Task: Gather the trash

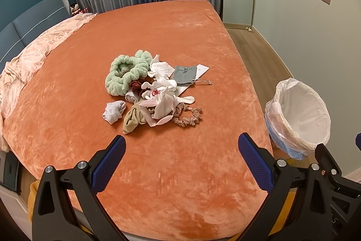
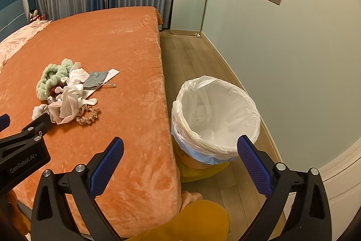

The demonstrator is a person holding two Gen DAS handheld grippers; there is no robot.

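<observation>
Orange bed (image 1: 180, 37): pile (image 1: 153, 92) items overlap, hard to separate; both jaws wide, empty.

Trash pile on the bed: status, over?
Left tool and right tool open, empty. Trash pile untouched on bed. Lined bin beside bed, path clear.

Warm, even indoor light, both views sharp.
Strong fisheye bending with dark corner vignettes; soft sheen on the orange bedspread (image 1: 180, 37); shadows faint.

We see a bed (image 1: 180, 33) in orange plush bearing a heap of scrunchies, socks and tissues (image 1: 149, 89); a pink quilt (image 1: 33, 55) lies along its left.
</observation>
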